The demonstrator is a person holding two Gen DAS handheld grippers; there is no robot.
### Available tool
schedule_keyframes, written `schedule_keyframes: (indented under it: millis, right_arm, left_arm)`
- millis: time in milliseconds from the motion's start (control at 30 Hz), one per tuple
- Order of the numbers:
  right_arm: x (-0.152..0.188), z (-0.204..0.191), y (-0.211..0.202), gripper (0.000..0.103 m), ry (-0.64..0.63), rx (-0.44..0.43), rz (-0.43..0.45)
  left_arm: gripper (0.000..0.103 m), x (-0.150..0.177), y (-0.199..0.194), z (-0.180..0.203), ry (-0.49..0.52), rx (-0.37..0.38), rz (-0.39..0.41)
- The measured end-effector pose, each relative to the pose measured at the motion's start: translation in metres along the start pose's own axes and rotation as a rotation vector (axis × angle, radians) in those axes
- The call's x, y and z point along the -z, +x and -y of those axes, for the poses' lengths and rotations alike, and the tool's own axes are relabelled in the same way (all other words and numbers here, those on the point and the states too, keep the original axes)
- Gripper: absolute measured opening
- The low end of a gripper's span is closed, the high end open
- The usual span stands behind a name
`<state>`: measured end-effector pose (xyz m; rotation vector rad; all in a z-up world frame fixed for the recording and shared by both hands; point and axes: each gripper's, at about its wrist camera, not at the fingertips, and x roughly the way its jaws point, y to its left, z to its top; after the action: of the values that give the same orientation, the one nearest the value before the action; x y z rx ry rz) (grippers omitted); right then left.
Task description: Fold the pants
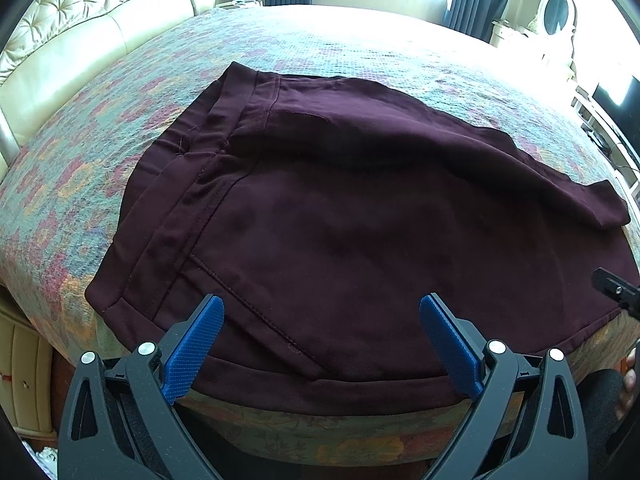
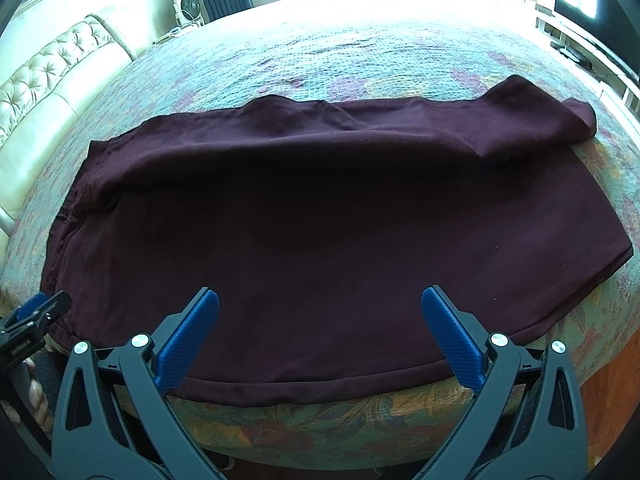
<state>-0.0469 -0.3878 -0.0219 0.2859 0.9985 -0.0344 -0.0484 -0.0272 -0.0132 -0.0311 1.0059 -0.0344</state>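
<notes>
Both the left tool (image 1: 320, 312) and right tool (image 2: 320, 306) hover spread wide above the pants (image 1: 360, 200).

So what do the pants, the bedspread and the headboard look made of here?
Pants: maroon woven or fine-knit cloth, matte, soft; it drapes and shows stitched seams.
Bedspread: quilted floral fabric, judging by its dimpled texture.
Headboard: cream leather or a leather-like cover, glossy and button-tufted; which one cannot be told.
</notes>
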Motion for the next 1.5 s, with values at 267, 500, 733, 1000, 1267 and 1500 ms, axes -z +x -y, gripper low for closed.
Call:
schedule_keyframes:
  millis: [267,500,733,1000,1267,1500]
  right_arm:
    - [-0.016,0.155,-0.073,0.101,0.367,-0.041,0.133]
    - [0.022,0.288,-0.068,0.101,0.838,-0.147,0.142]
    - [0.001,0.28,-0.036,0.101,0.735,-0.098,0.103]
    - [-0.021,0.264,-0.02,0.063,0.637,-0.074,0.036]
    - [-0.041,0.186,-0.048,0.017,0.316,0.056,0.153]
    - [-0.038,0.072,-0.006,0.012,-0.023,0.008,0.048]
  left_arm:
    - [0.098,-0.001,0.005,0.004,0.02,-0.022,0.004]
    - [0.098,0.001,0.013,0.016,0.031,-0.028,-0.019]
    - [0.098,0.002,0.015,0.023,0.036,-0.022,-0.037]
    - [0.098,0.002,0.015,0.011,0.012,-0.028,-0.041]
    - [0.098,-0.007,0.01,-0.003,-0.018,-0.03,-0.019]
    - [0.098,-0.006,0.013,-0.008,-0.05,-0.013,-0.041]
